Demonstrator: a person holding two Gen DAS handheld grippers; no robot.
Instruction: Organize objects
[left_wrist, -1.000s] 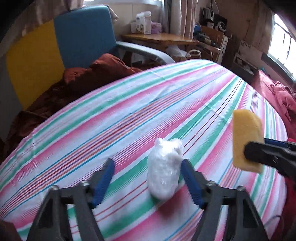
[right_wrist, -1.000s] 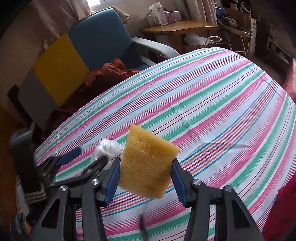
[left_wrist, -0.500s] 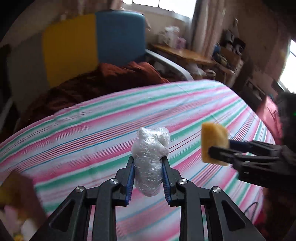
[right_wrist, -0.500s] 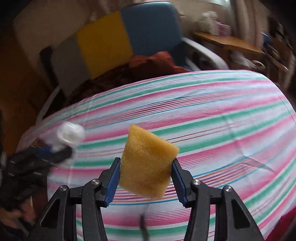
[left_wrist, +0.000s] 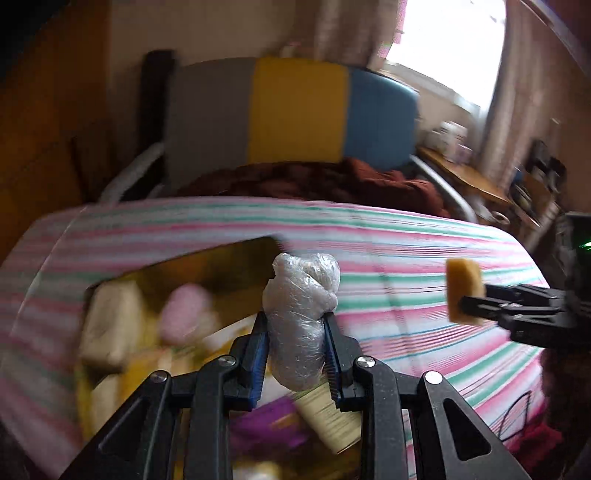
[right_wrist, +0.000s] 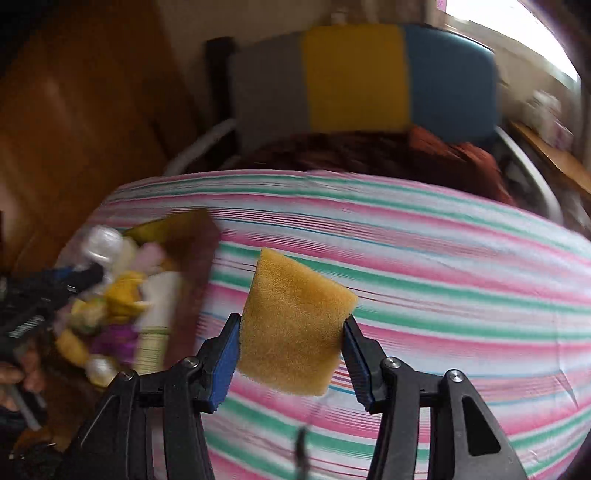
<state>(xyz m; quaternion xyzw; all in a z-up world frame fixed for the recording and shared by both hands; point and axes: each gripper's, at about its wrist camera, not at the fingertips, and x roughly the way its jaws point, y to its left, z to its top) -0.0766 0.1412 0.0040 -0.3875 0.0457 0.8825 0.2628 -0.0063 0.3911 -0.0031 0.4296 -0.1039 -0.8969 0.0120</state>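
Note:
My left gripper (left_wrist: 295, 332) is shut on a clear plastic-wrapped bundle (left_wrist: 301, 317), held up over an open cardboard box (left_wrist: 207, 266) full of several small items. My right gripper (right_wrist: 291, 332) is shut on a yellow sponge (right_wrist: 293, 321) above the striped tablecloth (right_wrist: 443, 280). In the left wrist view the right gripper (left_wrist: 469, 306) with the sponge (left_wrist: 463, 291) hangs to the right of the bundle. In the right wrist view the left gripper (right_wrist: 79, 273) with the bundle (right_wrist: 101, 243) sits at the far left over the box (right_wrist: 192, 266). Both views are blurred.
The box holds a pink soft item (left_wrist: 186, 314), a purple packet (left_wrist: 266, 424) and a cream tube (left_wrist: 325, 413). Behind the table stands a grey, yellow and blue chair (left_wrist: 295, 114) with dark red cloth (left_wrist: 314, 181) on its seat. A wooden desk (left_wrist: 465, 177) is at the right.
The left gripper shut on the bundle, lifted it off the cloth and swung left over the box. The right gripper, with the sponge, swung left too; the box has come into view.

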